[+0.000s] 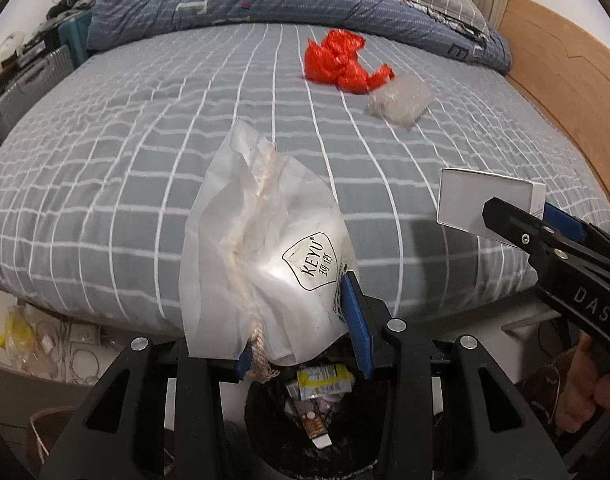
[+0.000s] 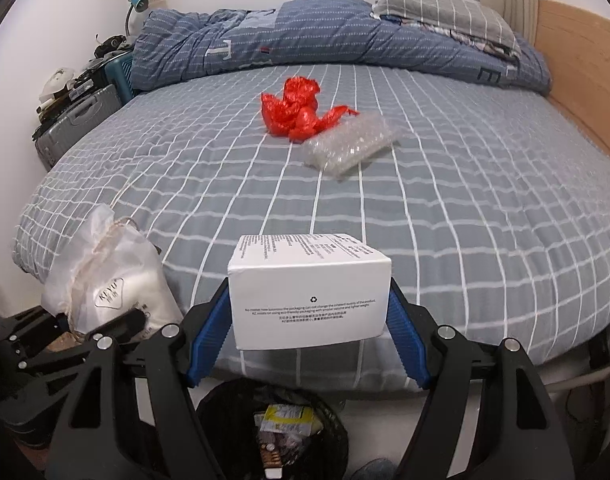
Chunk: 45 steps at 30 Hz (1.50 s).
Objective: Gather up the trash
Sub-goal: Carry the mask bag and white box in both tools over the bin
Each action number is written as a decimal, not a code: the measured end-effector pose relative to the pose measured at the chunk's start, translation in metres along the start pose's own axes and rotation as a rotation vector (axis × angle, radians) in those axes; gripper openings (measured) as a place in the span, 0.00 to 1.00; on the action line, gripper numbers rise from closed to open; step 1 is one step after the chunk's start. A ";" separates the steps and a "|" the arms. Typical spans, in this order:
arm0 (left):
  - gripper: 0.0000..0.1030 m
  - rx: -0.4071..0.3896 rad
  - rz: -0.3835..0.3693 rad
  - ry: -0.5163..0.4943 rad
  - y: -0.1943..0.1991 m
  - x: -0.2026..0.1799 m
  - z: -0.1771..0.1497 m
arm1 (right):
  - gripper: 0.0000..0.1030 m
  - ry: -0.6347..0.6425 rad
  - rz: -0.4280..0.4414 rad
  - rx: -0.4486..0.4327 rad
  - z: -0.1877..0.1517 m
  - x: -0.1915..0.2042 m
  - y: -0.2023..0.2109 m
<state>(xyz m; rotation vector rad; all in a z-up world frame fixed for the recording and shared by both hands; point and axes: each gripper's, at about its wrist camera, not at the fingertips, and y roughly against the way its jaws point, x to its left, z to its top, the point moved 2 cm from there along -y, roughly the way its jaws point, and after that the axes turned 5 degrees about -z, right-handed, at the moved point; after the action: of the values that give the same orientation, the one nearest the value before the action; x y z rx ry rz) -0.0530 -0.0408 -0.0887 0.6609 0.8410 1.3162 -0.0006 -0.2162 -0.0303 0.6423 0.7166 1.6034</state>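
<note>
Beside the bed (image 2: 445, 208), a black bin (image 2: 225, 408) waited below. The left gripper (image 1: 301, 328) pinched a white pouch (image 1: 265, 248); the right gripper (image 2: 309, 320) clamped a white box (image 2: 309, 304). Released early, either might have missed the bin.

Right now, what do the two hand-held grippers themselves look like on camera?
Both match: the left hand-held gripper and right hand-held gripper have matte black, angular linkage arms with triangular cut-outs, silver round pivot bolts, and blue ribbed finger pads. White "DAS" lettering marks the right one's body. No cables or sleeve are visible.
</note>
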 end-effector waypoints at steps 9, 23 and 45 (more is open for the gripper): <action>0.37 0.010 0.008 0.001 0.009 -0.001 -0.024 | 0.68 0.021 -0.010 0.011 -0.029 0.005 0.017; 0.37 0.070 0.003 0.000 0.019 -0.003 -0.071 | 0.67 0.030 -0.025 0.036 -0.070 0.009 0.042; 0.37 0.203 -0.007 0.016 -0.022 0.011 -0.110 | 0.67 -0.017 -0.076 0.233 -0.127 0.012 -0.003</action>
<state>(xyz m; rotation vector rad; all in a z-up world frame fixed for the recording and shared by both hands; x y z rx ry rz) -0.1315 -0.0385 -0.1694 0.8065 0.9971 1.2414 -0.0955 -0.2159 -0.1155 0.7862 0.9130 1.4549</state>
